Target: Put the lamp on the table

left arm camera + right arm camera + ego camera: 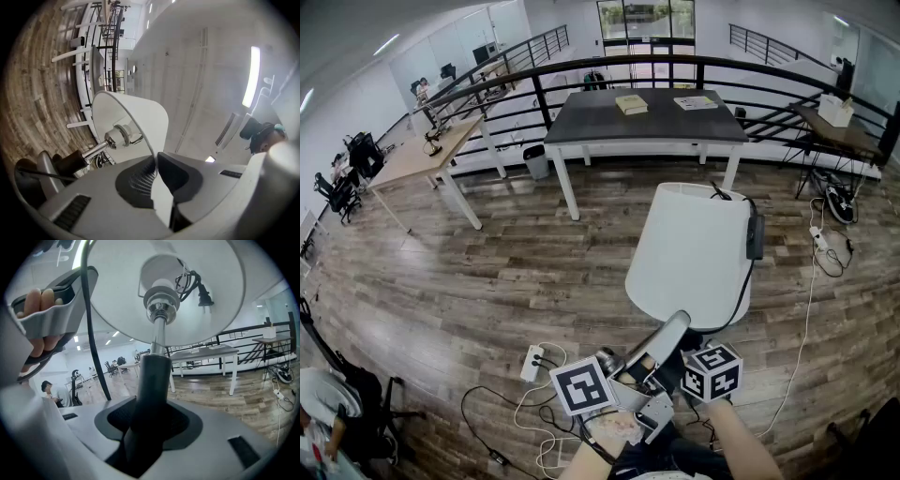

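The lamp (694, 248) hangs over the floor (487, 281), the table (647, 117) well off at twelve o'clock, right gripper (150, 413) clamped on its dark stem (154, 371), left gripper (156, 161) pinching the shade rim (149, 140), which could buckle, while the seemingly loose cord (91, 333) might snag.

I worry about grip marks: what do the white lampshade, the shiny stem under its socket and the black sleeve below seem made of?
White lampshade: matte, thin-walled, probably fabric or plastic; cannot tell which. Shiny stem: likely chromed metal, given its mirror-like highlights. Black sleeve: dull, glare-free, perhaps rubber or matte plastic.
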`<state>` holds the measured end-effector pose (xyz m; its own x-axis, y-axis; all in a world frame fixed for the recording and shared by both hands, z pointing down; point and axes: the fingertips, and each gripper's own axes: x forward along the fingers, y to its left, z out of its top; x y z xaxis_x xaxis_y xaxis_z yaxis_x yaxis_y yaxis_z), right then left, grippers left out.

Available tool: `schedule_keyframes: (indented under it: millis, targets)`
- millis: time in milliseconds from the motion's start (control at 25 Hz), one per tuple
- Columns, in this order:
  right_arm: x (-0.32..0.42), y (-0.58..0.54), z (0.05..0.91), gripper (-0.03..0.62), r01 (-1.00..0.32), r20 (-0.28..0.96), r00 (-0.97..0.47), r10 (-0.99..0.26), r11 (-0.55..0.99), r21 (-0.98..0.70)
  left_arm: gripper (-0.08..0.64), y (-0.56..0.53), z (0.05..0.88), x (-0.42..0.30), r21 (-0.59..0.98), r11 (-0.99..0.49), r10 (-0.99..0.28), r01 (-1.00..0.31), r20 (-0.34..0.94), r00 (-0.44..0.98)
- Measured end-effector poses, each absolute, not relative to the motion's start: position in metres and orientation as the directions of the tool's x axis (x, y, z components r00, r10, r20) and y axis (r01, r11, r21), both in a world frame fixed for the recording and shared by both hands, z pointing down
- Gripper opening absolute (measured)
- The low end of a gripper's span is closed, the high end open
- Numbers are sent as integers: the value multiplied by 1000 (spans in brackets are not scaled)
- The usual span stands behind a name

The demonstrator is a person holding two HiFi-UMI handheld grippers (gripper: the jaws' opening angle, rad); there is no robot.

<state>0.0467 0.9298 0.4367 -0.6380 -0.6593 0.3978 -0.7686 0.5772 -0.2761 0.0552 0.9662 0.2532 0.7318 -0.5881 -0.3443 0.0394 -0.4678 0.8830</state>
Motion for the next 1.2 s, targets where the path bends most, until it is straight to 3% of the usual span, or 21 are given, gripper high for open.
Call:
schedule_keyframes:
  millis: [1200]
  targets:
    - [72, 915, 447, 175, -732, 380, -679, -628, 616, -291, 44, 952, 263, 88, 878, -478, -624, -4, -337, 705]
